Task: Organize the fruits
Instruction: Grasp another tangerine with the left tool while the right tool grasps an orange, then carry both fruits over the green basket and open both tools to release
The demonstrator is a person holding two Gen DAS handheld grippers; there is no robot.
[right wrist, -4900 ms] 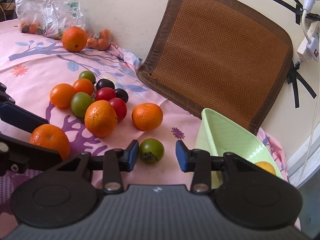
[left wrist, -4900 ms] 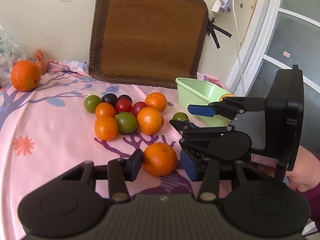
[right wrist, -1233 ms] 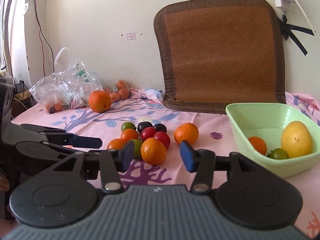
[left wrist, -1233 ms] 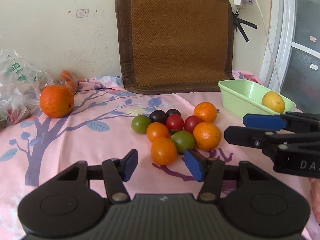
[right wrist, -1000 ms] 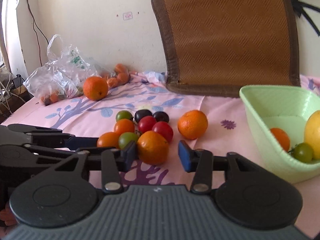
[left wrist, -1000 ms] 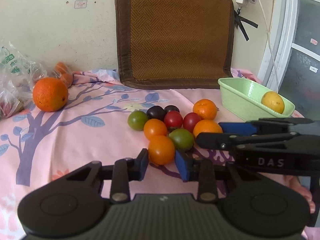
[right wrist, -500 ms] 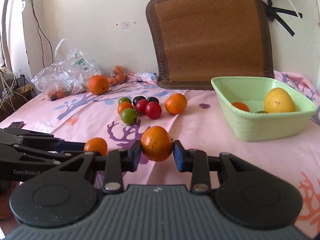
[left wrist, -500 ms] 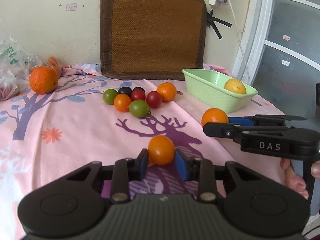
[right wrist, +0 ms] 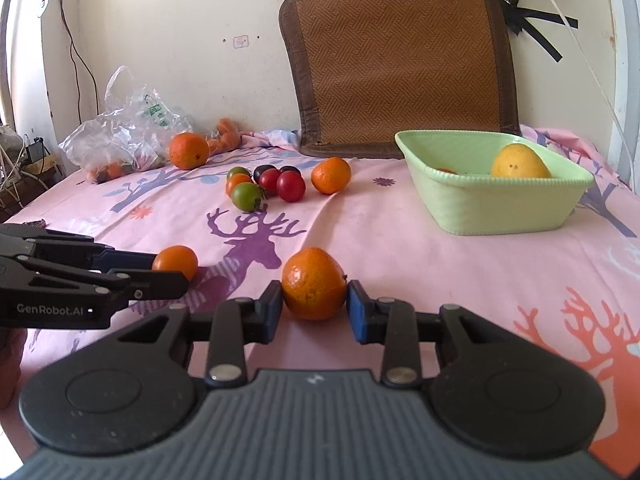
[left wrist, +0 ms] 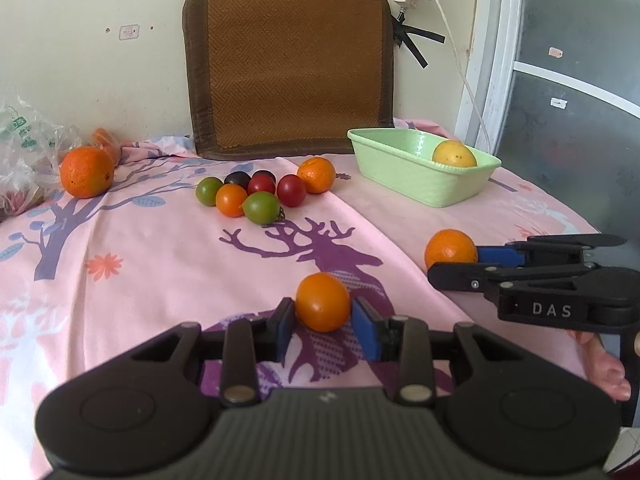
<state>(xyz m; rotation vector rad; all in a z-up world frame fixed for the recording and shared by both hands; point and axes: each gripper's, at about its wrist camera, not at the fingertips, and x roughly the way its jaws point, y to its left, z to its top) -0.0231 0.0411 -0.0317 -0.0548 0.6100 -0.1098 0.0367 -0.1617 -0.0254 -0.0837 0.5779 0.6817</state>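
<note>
Pink cloth [left wrist: 160, 264] printed with trees and a purple deer covered the table. The left gripper [left wrist: 323, 322] had a small orange tomato [left wrist: 322, 307] between its blue pads [left wrist: 286, 328]; its jaws were opening, the left pad touching the fruit and a thin gap showing at the right pad. The right gripper [right wrist: 314, 312] was clamped on a mandarin [right wrist: 313, 283], both pads pressed against its sides. In the left view that mandarin [left wrist: 450, 248] sat right of the tomato, near the table's right edge.

Farther back, a cluster of small tomatoes [left wrist: 250, 194], green, orange, red and dark, lay touching one another, with another mandarin [left wrist: 316, 175] just beside them on the right. A green basket [right wrist: 492, 208] stood to the right of the cluster, well apart from both grippers, with a yellow fruit [right wrist: 520, 164] inside and a bit of orange fruit showing over its rim. A big orange [left wrist: 86, 172] rested near the wall at far left, beside a plastic bag [right wrist: 124, 136]. A brown woven mat [left wrist: 288, 68] leaned upright against the wall.
</note>
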